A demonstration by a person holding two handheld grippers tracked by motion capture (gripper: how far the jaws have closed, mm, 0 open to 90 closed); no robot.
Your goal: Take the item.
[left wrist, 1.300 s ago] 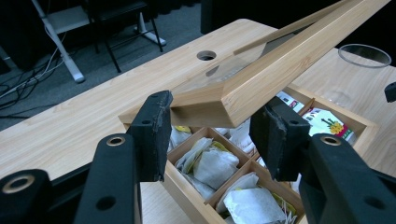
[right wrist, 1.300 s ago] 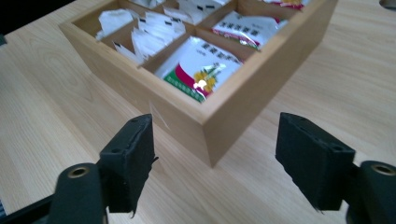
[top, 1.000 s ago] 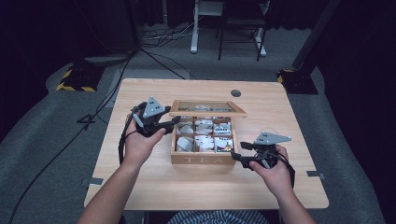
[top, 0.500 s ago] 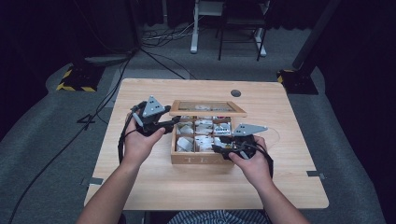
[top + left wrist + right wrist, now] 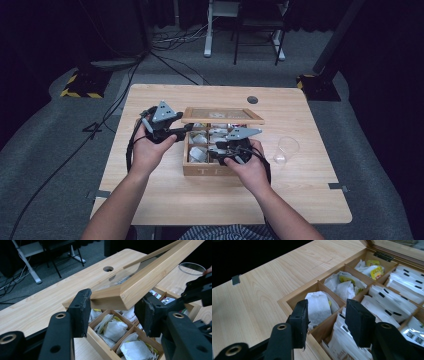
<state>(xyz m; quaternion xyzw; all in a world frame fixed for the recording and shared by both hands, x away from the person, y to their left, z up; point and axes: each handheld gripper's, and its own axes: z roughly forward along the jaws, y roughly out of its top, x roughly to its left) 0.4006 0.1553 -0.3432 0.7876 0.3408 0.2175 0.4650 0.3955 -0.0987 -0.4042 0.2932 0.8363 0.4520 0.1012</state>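
We see two bare forearms, and at the bottom edge a striped garment (image 5: 220,232) in dark and light bands. Each hand carries a black gripper: the left gripper (image 5: 187,127) and the right gripper (image 5: 212,151) both have a grey three-cornered plate on top and a black cable looping back past the wrist. Their jaws are blocky, matt black, with brass-ringed screw holes along the arms.

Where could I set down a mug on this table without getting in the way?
Free: the table's near right corner, past the plastic cup, and the back strip by the cable hole. Crowded: tea box, left gripper, right gripper.
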